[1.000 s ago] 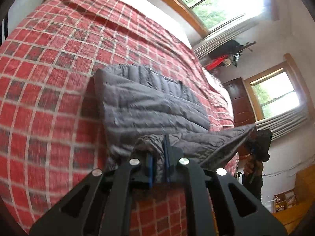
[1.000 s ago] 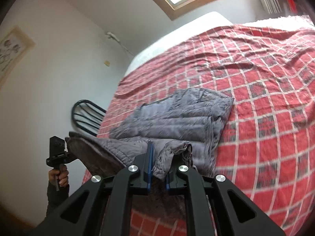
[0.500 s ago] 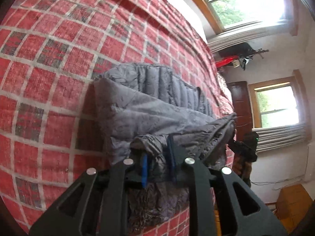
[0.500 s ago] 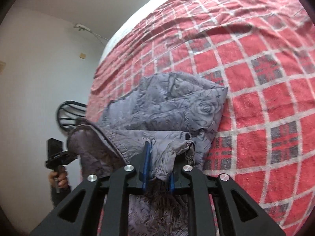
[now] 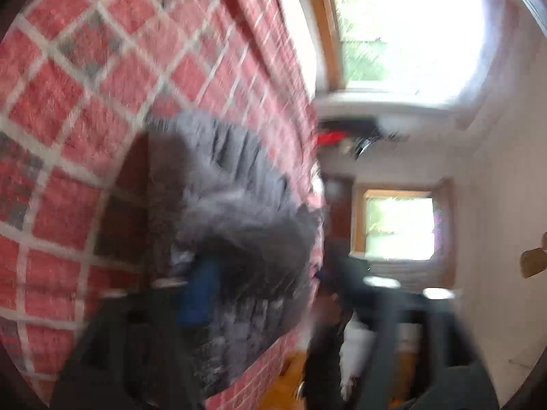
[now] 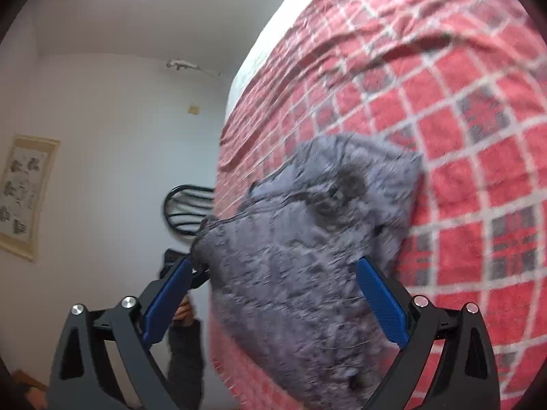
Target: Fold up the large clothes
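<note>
Grey padded garment (image 6: 307,246) is lying bunched in a thick folded stack on the red checked bedspread (image 6: 461,109), near the bed's side edge closest to the black chair (image 6: 186,210). Right tool (image 6: 271,283) is sitting spread wide with nothing between its blue pads, garment just ahead of it; left tool (image 5: 280,294) is too blurred, cannot tell its grip. Judging by the doubled layers, folding looks mostly done; squaring up possibly left.
</note>
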The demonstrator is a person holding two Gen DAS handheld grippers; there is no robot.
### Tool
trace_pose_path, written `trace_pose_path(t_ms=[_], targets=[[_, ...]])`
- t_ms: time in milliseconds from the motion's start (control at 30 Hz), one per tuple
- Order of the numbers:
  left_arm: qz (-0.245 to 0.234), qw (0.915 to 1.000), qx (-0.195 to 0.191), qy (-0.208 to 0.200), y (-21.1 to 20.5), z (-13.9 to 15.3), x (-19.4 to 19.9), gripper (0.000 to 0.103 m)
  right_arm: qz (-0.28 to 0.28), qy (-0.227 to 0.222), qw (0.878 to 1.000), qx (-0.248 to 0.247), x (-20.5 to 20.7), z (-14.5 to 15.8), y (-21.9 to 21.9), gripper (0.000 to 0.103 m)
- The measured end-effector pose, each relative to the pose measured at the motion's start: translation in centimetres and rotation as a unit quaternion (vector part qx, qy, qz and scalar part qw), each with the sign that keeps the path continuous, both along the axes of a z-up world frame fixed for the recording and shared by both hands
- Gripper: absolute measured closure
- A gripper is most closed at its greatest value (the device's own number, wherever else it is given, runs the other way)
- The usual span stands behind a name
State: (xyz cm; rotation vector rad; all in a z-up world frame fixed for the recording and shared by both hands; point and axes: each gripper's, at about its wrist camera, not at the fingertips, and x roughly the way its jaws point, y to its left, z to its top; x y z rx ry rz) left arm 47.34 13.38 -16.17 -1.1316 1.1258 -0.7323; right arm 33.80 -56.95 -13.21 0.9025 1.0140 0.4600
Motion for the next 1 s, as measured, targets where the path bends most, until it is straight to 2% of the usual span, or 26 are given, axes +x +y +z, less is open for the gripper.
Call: trace_pose_path(t_ms=[33, 100, 133, 167, 200, 267, 333, 400, 433, 467, 500, 533, 567, 633, 667, 800, 1000], targets=[[0.017, 0.9997, 0.010, -0.014, 0.5, 0.6, -0.3, 0.007, 0.000, -0.005, 0.999, -0.033, -0.1, 0.3, 0.1, 0.006], [0.015, 0.9984, 0.047, -0.029, 0.7, 1.7, -0.5, 0.007, 0.004, -0.012, 0.997, -0.078, -0.3, 0.4, 0.4, 0.006], [0.009, 0.9939, 0.099, -0.049, 0.2, 2.6, -0.6, 0.007, 0.010, -0.016, 0.995, -0.098, -0.2, 0.3, 0.7, 0.006], [0.001, 0.9857, 0.154, -0.068, -0.5, 3.3, -0.6, 0.007, 0.013, -0.017, 0.994, -0.106, -0.1, 0.1, 0.7, 0.006], [-0.017, 0.9729, 0.213, -0.087, -1.8, 3.9, -0.6, 0.007, 0.014, -0.017, 0.994, -0.111, 0.2, -0.2, 0.8, 0.006], [-0.047, 0.9556, 0.274, -0.097, -3.9, 3.7, -0.4, 0.007, 0.016, -0.011, 0.992, -0.121, 0.9, -1.2, 1.1, 0.006], [-0.061, 0.9421, 0.314, -0.102, -5.3, 3.1, 0.0, 0.007, 0.017, -0.004, 0.992, -0.128, 1.7, -2.2, 1.5, 0.006], [-0.071, 0.9354, 0.332, -0.099, -5.5, 2.3, 0.3, 0.009, 0.026, 0.000, 0.989, -0.144, 2.4, -2.9, 2.5, 0.007], [-0.072, 0.9327, 0.339, -0.101, -5.5, 2.1, 0.2, 0.017, 0.030, -0.002, 0.987, -0.155, 2.6, -3.1, 3.0, 0.008], [-0.074, 0.9316, 0.340, -0.105, -5.4, 2.1, 0.2, 0.038, 0.036, -0.007, 0.987, -0.157, 2.6, -3.0, 3.4, 0.011], [-0.077, 0.9297, 0.343, -0.109, -5.6, 2.1, 0.0, 0.047, 0.048, -0.014, 0.986, -0.160, 2.6, -2.9, 3.9, 0.023], [-0.074, 0.9244, 0.356, -0.117, -5.8, 2.3, -0.3, 0.060, 0.059, -0.019, 0.983, -0.174, 2.5, -2.8, 4.6, 0.049], [-0.072, 0.9184, 0.367, -0.128, -6.0, 2.5, -0.6, 0.072, 0.059, -0.019, 0.978, -0.197, 2.5, -2.7, 5.0, 0.058], [-0.068, 0.9108, 0.383, -0.138, -6.1, 2.9, -1.2, 0.085, 0.054, -0.031, 0.971, -0.231, 2.1, -2.1, 5.4, 0.075], [-0.067, 0.9082, 0.386, -0.147, -6.2, 3.2, -1.5, 0.090, 0.051, -0.040, 0.968, -0.241, 1.7, -1.7, 5.6, 0.077], [-0.052, 0.8951, 0.406, -0.177, -6.8, 4.5, -2.5, 0.095, 0.039, -0.071, 0.963, -0.257, 0.2, 0.3, 5.9, 0.086], [-0.031, 0.8861, 0.404, -0.225, -6.8, 7.7, -4.2, 0.097, 0.021, -0.113, 0.950, -0.290, -1.5, 4.0, 6.9, 0.090]])
